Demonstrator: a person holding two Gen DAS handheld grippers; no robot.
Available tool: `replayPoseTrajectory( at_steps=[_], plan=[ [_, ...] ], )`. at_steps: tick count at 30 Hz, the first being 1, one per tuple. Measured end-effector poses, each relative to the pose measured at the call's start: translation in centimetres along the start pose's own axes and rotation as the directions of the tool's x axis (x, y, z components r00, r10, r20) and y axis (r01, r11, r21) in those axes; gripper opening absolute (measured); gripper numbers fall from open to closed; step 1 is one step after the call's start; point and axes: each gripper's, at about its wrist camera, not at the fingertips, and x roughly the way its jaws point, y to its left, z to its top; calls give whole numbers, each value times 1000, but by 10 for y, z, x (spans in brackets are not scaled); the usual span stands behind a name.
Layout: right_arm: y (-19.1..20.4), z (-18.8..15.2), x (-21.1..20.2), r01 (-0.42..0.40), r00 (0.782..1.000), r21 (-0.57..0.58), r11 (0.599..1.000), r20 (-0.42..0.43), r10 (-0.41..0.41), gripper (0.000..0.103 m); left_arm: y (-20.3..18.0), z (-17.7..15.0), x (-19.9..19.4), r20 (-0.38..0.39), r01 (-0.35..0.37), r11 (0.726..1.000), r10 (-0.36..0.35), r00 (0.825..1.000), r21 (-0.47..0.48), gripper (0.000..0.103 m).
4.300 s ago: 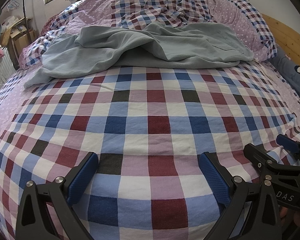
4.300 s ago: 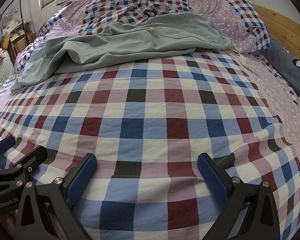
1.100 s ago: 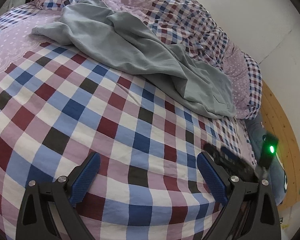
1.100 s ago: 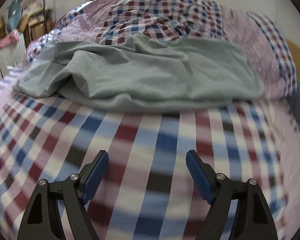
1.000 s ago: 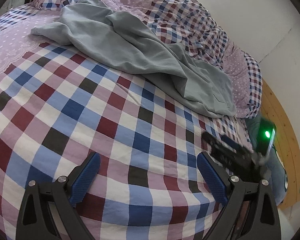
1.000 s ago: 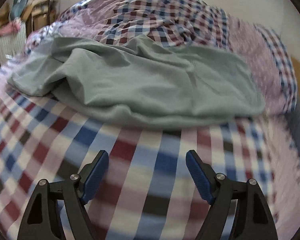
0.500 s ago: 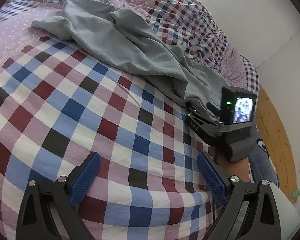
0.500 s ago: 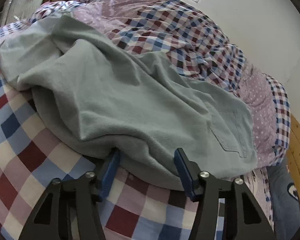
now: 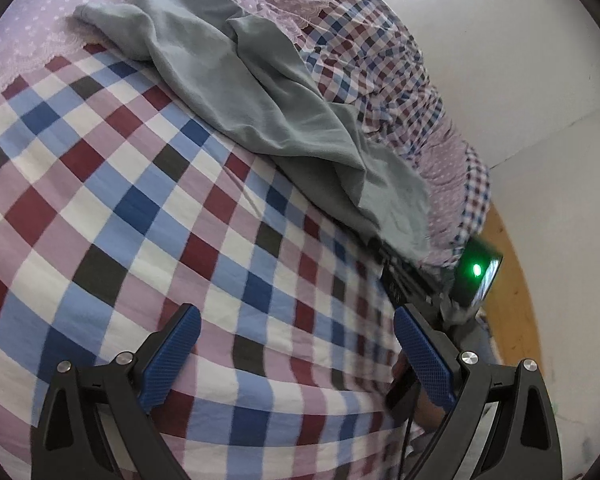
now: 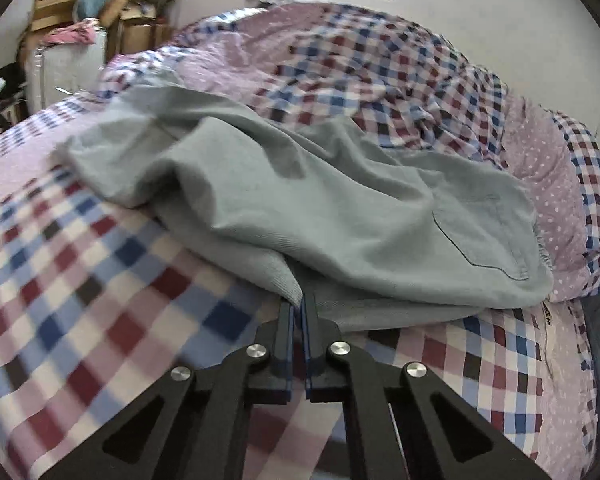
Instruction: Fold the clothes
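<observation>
A crumpled grey-green pair of trousers (image 10: 340, 208) lies across the checked bedspread (image 10: 100, 300), with a back pocket showing at the right. My right gripper (image 10: 299, 304) is shut on the near edge of the trousers, and the cloth bunches up at its tips. In the left wrist view the same trousers (image 9: 260, 100) stretch from upper left to lower right. There my left gripper (image 9: 296, 344) hangs open over bare bedspread (image 9: 140, 220), well short of the cloth. The right gripper's body (image 9: 416, 284), with a green light, shows at the trousers' right end.
A rumpled checked quilt (image 10: 380, 68) and a purple dotted pillow (image 10: 548, 184) lie behind the trousers. Cardboard boxes (image 10: 56, 0) and a white rack stand at the far left. A wooden bed frame (image 9: 512, 280) and a white wall lie to the right.
My right gripper moved forward to the near edge of the trousers and its jaws closed on the cloth. The left gripper rolled and stayed open over the bedspread.
</observation>
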Motion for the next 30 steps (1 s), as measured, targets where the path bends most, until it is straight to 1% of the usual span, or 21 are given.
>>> replayPoseTrajectory(
  at_steps=[5, 8, 9, 10, 11, 12, 13, 14, 15, 17, 18, 20, 22, 24, 25, 26, 28, 29, 30],
  plan=[
    [25, -6, -35, -97, 995, -7, 995, 37, 97, 1, 0, 3, 1, 0, 87, 995, -87, 996, -48, 99],
    [46, -16, -61, -175, 982, 9, 985, 69, 174, 0, 1, 5, 2, -5, 120, 990, -120, 993, -71, 99],
    [55, -20, -72, -237, 968, 6, 971, 84, 236, 0, 1, 6, 3, -7, 127, 989, -128, 992, -76, 99],
    [64, -25, -82, -302, 949, 1, 953, 97, 301, 0, 1, 7, 4, -8, 133, 988, -134, 991, -79, 99],
    [81, -30, -95, -320, 941, -35, 947, 107, 321, 0, 1, 8, 5, -10, 139, 987, -141, 990, -82, 99],
    [99, -35, -104, -352, 929, -78, 933, 93, 359, 0, 1, 8, 5, -11, 144, 986, -146, 989, -83, 99],
    [114, -42, -107, -352, 930, -105, 930, 71, 360, 0, 0, 9, 6, -13, 148, 985, -150, 989, -83, 99],
    [121, -47, -108, -325, 940, -107, 939, 74, 334, 0, -2, 10, 7, -14, 152, 985, -154, 988, -83, 99],
    [122, -54, -104, -313, 946, -79, 947, 67, 318, 0, -3, 11, 8, -13, 152, 985, -154, 988, -83, 99],
    [111, -65, -94, -278, 960, 16, 960, 45, 277, 0, -3, 11, 10, -10, 148, 985, -150, 989, -83, 99],
    [100, -72, -91, -266, 964, 84, 960, 36, 264, 1, -4, 12, 11, -9, 146, 986, -148, 989, -83, 99],
    [74, -81, -91, -256, 967, 215, 943, 35, 254, 3, -5, 12, 13, -8, 140, 987, -141, 990, -76, 99],
    [52, -86, -99, -249, 968, 288, 925, 51, 244, 4, -8, 11, 15, -14, 139, 988, -140, 990, -59, 99],
    [33, -92, -111, -237, 971, 365, 901, 73, 226, 9, -12, 9, 19, -25, 153, 987, -154, 988, -46, 99],
    [23, -95, -114, -237, 972, 395, 888, 82, 222, 21, -14, 8, 21, -31, 161, 986, -162, 986, -39, 99],
    [15, -100, -119, -243, 970, 426, 871, 95, 224, 37, -16, 7, 25, -36, 179, 983, -180, 983, -34, 99],
    [0, -109, -127, -258, 966, 487, 834, 132, 222, 52, -20, 3, 30, -47, 219, 975, -221, 974, -35, 99],
    [-7, -113, -130, -261, 965, 514, 817, 144, 218, 53, -22, 2, 33, -52, 242, 969, -244, 968, -40, 99],
    [-14, -115, -128, -257, 966, 542, 800, 136, 218, 54, -23, 1, 36, -55, 255, 966, -257, 965, -43, 99]
  ],
)
